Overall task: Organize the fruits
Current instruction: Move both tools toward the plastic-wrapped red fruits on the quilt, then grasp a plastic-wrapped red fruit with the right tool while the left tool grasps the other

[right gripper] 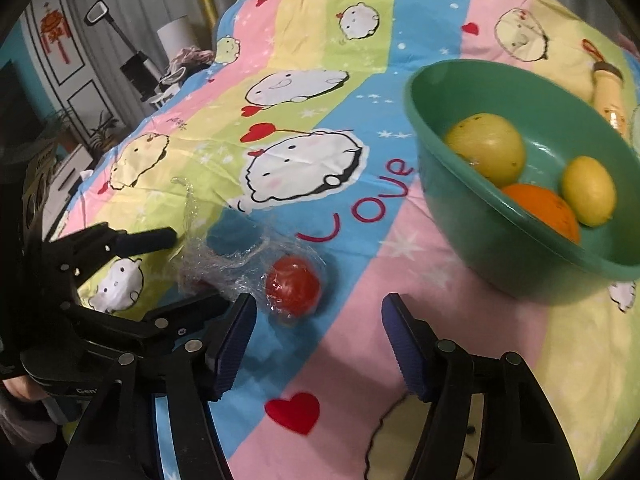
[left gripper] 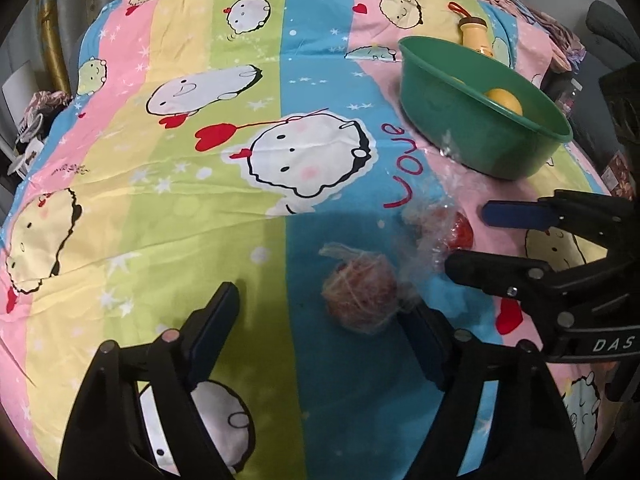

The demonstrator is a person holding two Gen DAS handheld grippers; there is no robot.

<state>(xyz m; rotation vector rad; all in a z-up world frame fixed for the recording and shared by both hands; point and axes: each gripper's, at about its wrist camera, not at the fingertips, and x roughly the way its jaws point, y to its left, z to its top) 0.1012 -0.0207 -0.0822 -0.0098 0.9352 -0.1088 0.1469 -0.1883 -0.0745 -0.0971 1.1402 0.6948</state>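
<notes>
The work surface is a bench covered with a striped cartoon-print cloth (right gripper: 328, 92). A green bowl (right gripper: 472, 240) stands on it at the right and already holds three fruits: a large yellow-green fruit (right gripper: 486, 148), an orange (right gripper: 548, 208) and a lemon (right gripper: 588, 190). This portion of the task is judged complete.

Two items remain outside the bowl, both enclosed in a clear plastic bag (right gripper: 232, 256) lying on the cloth, well apart from the bowl. One is a red tomato-like fruit (right gripper: 294, 286); the other is a reddish round fruit (left gripper: 360, 296) whose kind cannot be told through the crumpled film.

The left gripper (left gripper: 324, 326) points steeply down at the reddish fruit. Its fingers stand moderately wide, with the fruit lying between them and close to the right-hand finger; no firm pad contact is visible. The right gripper (right gripper: 318, 338) hovers just short of the red fruit, fingers partly open and holding nothing.

Remaining work, as judged: free the two fruits from the bag and transfer them to the bowl. A yellow cylindrical object (right gripper: 608, 96) with a red loop lies beyond the bowl.
</notes>
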